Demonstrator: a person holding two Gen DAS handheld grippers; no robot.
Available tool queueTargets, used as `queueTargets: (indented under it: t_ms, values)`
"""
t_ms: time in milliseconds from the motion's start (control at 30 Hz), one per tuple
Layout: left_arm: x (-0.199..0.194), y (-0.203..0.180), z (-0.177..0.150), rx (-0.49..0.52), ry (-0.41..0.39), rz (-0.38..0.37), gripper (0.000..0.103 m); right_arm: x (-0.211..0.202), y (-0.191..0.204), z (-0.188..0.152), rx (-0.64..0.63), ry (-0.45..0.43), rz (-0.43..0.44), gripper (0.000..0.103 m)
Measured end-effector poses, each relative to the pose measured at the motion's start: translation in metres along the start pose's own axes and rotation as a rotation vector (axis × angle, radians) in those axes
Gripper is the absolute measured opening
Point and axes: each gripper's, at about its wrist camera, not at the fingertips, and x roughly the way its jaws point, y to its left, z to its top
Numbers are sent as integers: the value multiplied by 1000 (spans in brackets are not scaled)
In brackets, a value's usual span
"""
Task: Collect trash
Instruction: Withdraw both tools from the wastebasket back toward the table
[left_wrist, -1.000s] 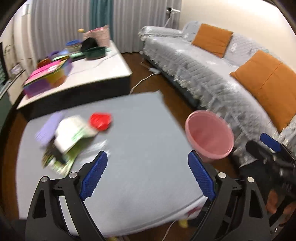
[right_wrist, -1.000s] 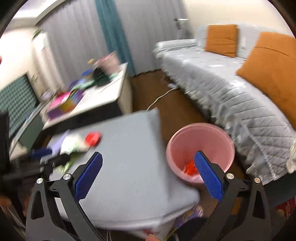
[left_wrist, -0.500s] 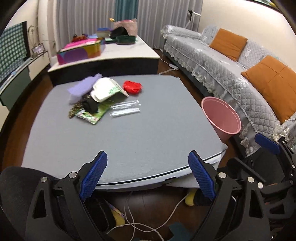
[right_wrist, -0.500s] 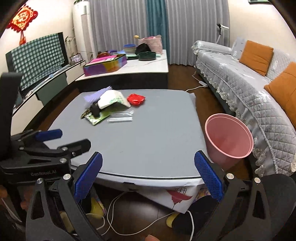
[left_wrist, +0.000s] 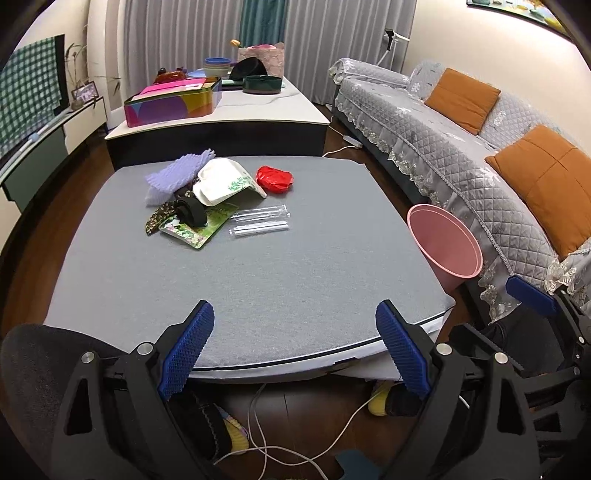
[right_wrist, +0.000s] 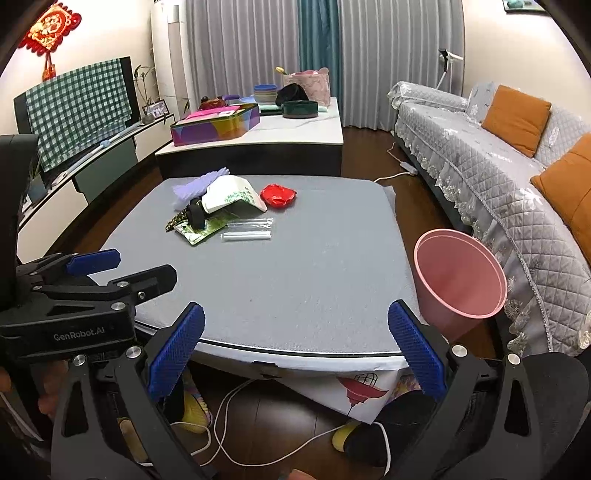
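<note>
A heap of trash lies at the far left of the grey table (left_wrist: 280, 280): a red wrapper (left_wrist: 274, 178) (right_wrist: 277, 194), a white paper bag (left_wrist: 225, 181), a purple foam net (left_wrist: 173, 176), a black roll (left_wrist: 190, 211), a green packet (left_wrist: 197, 227) and clear plastic sleeves (left_wrist: 260, 221) (right_wrist: 247, 229). A pink bin (left_wrist: 445, 245) (right_wrist: 458, 278) stands on the floor at the table's right side. My left gripper (left_wrist: 294, 349) hangs open and empty over the table's near edge. My right gripper (right_wrist: 294, 350) is also open and empty at that edge.
A grey quilted sofa (left_wrist: 461, 147) with orange cushions runs along the right. A low white table (left_wrist: 221, 110) with a colourful box and bowls stands behind. White cables (left_wrist: 266, 443) and slippers lie on the wooden floor under the near edge. A TV cabinet lines the left wall.
Both grippers have pulled back from over the table and bin to the near edge; the view has steadied. Both stay open and empty.
</note>
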Motion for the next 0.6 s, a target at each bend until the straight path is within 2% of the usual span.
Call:
queueTargets:
  t_ms: [333, 600]
  values:
    - [15, 17, 10, -52, 34, 25, 87, 16, 0, 20, 2, 8, 20, 98]
    - [21, 65, 33, -139, 11, 133, 87, 50, 5, 50, -18, 14, 31, 98]
